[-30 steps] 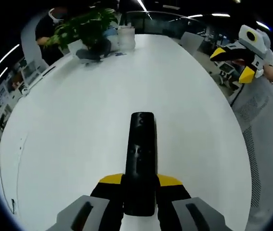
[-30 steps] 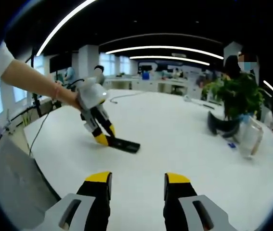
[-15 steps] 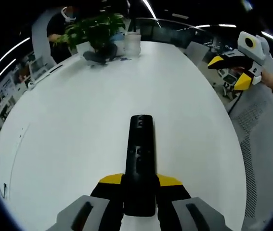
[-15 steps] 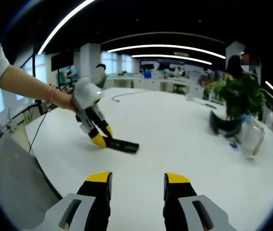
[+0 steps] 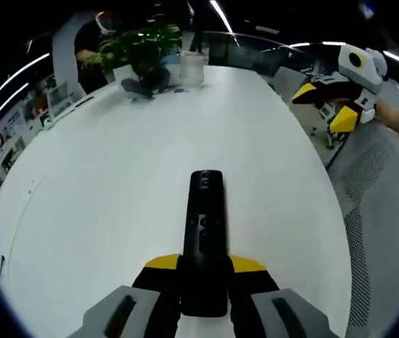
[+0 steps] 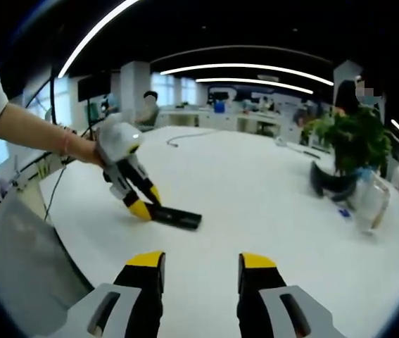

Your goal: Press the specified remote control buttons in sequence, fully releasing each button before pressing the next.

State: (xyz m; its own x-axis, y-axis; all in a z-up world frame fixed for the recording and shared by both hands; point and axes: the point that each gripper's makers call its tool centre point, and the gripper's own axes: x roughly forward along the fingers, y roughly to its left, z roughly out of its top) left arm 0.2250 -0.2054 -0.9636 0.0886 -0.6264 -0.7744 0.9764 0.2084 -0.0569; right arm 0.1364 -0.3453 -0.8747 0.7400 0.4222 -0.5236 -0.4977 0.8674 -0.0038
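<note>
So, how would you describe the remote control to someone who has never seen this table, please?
Look at the big white oval table, with a potted plant at its far end. Near the opposite edge, the left gripper clamps one end of a slim black remote control lying flat. It is the one long dark bar on the bare white surface.

A black remote (image 5: 205,232) lies on the white worktop (image 5: 115,183); both claws have yellow tips; the plant (image 6: 354,141) is green.

no readable text, labels or numbers anywhere; remote markings illegible.
</note>
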